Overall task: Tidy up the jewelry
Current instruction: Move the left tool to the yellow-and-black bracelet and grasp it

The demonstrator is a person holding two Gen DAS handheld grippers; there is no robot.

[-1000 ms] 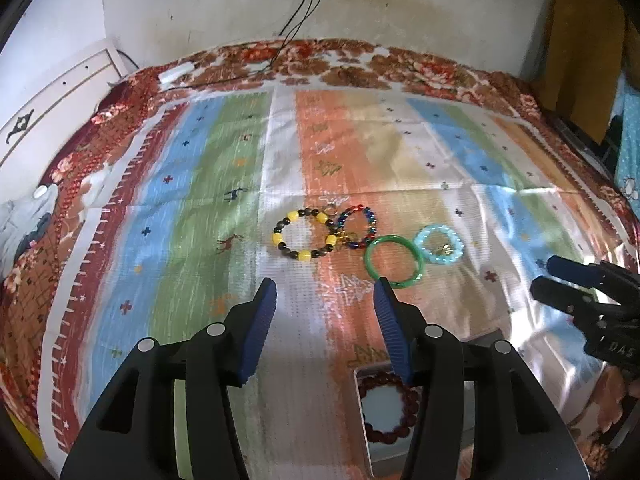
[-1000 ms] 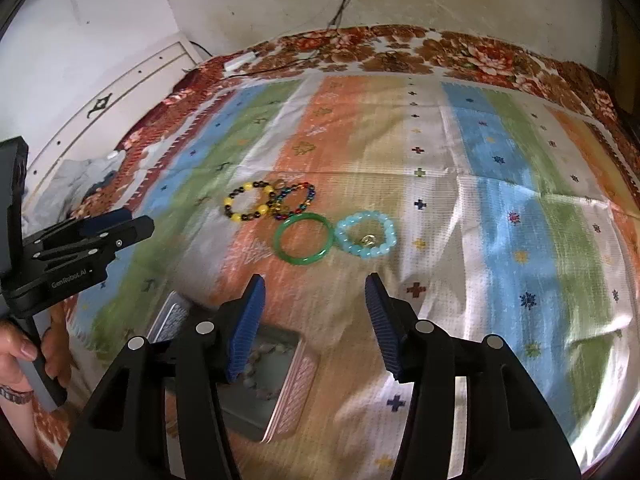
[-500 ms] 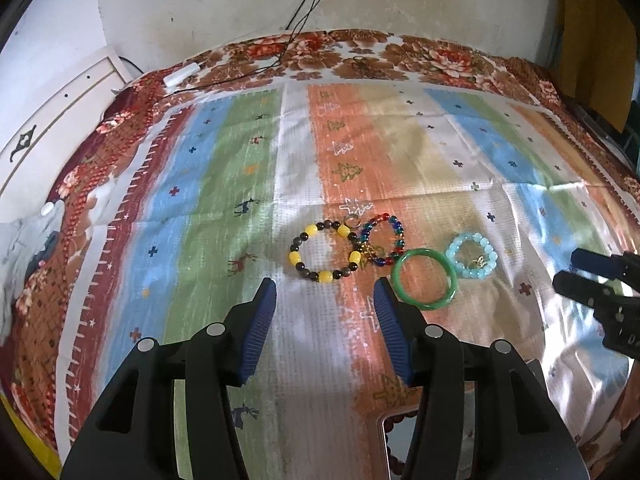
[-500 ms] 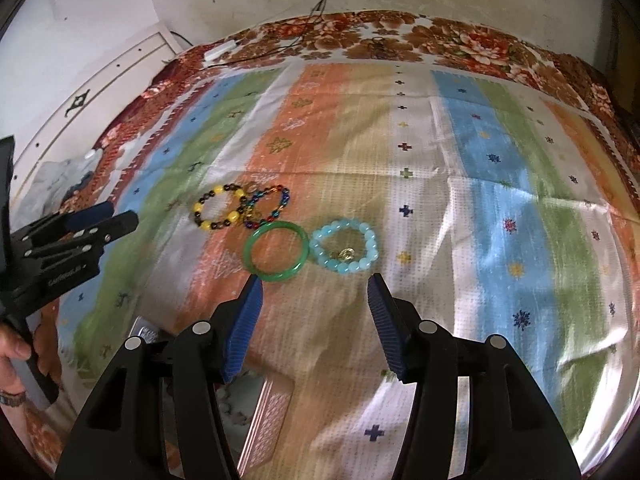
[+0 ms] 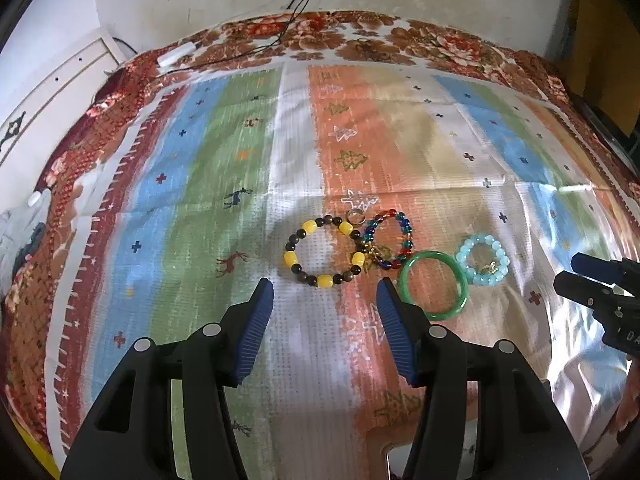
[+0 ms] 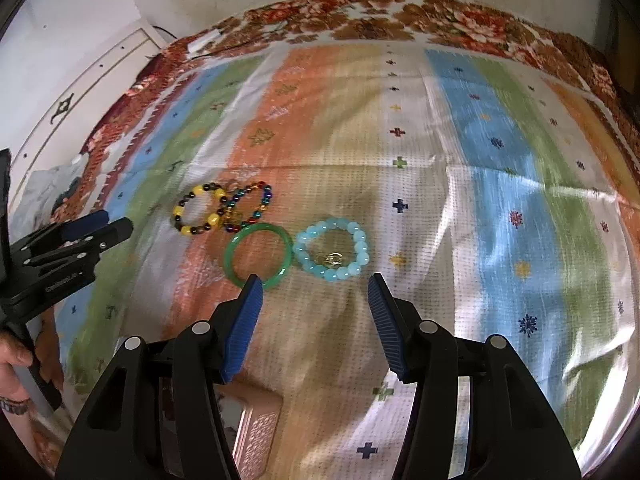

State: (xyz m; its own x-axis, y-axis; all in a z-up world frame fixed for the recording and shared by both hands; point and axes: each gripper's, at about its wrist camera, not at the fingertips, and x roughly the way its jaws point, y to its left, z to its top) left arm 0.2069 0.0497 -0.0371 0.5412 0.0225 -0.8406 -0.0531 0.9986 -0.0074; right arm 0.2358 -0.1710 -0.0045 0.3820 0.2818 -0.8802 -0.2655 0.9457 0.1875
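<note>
A: Jade-green and rigid, the bangle [image 6: 258, 255] is the one piece here that won't flex; it looks smooth and probably slick, so pinch across its band at the near edge and squeeze gently, since a hard ring like that could chip if it skids out

B: And the beaded ones?

A: Light and floppy, I'd judge. The pale blue bracelet [image 6: 332, 249] (a small gold charm lies inside its loop) sits just beside the bangle on the striped cloth [image 6: 500, 208]. You'd take it by a short run of beads and expect the rest to sag

B: Where do my grippers stand?

A: Your right gripper [image 6: 315, 320] is spread wide and empty, with its fingers pointing at the bangle and the blue bracelet. Your left gripper [image 5: 325, 330] is likewise released, holding nothing, aimed at the yellow-and-dark bracelet [image 5: 325, 251]

B: What about that one?

A: Fat yellow beads alternate with dark ones. It touches the multicoloured bracelet [image 5: 387, 245], and a small metal ring [image 5: 355, 217] lies at their far side. Lift from the outer left beads so you don't drag its neighbour

B: And the box?

A: A pinkish tin [image 6: 256, 432] shows under your right gripper, near you
</note>
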